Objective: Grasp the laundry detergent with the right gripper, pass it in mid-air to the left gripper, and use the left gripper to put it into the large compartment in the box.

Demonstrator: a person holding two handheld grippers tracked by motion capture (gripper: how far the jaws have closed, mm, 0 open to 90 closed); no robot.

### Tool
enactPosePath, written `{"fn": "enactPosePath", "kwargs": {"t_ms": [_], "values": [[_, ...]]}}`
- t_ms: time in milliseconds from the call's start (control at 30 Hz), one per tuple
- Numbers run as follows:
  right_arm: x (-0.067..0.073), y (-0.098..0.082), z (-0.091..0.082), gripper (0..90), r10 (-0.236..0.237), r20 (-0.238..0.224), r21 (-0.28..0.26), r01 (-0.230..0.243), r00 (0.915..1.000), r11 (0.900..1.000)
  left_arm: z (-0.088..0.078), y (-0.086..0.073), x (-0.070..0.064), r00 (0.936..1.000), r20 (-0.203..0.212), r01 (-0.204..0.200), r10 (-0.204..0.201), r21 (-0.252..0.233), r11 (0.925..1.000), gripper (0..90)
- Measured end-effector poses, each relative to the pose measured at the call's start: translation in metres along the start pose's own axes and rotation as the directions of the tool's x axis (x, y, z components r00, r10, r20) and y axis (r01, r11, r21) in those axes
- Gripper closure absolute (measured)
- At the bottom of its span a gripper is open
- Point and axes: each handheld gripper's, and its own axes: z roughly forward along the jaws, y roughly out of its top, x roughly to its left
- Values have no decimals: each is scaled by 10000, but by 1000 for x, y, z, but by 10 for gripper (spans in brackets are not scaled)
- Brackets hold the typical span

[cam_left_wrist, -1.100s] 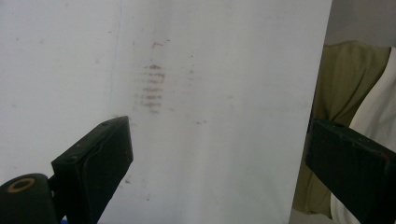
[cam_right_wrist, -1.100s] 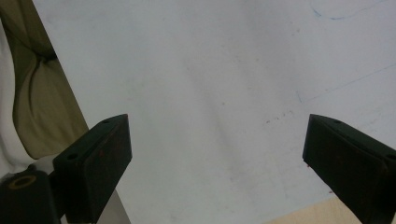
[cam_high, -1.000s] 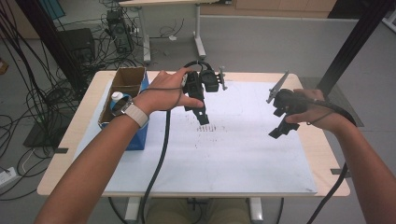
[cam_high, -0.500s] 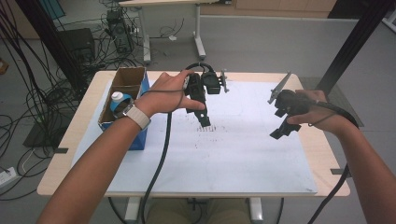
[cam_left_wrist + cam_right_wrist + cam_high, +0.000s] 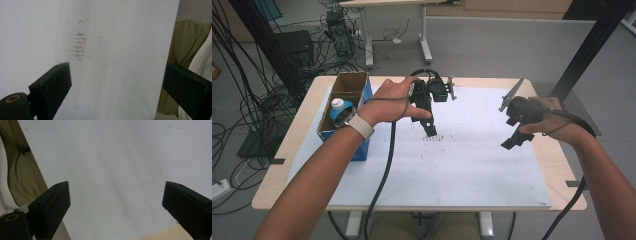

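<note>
Two grippers above the white sheet (image 5: 452, 165) on the bench (image 5: 307, 125), both released with jaws wide and nothing between: left gripper (image 5: 430, 131) mid-bench, pointing down at dark smudges (image 5: 432, 140); right gripper (image 5: 511, 141) near the right edge, tilted down-left.

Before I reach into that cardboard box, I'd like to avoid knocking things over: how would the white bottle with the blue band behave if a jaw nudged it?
The white bottle stands upright inside the cardboard box, so the walls would probably catch it if it tipped. It looks like smooth plastic, so likely light and somewhat slippery. Lying down, its round body could roll.
</note>
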Motion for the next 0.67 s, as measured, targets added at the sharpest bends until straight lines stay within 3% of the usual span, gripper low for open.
{"fn": "enactPosePath", "kwargs": {"t_ms": [667], "values": [[0, -1, 1, 78, 20, 20, -55, -20, 10000, 10000, 0, -4, 3, 9999, -17, 166, -166, -2, 9999, 88]]}}
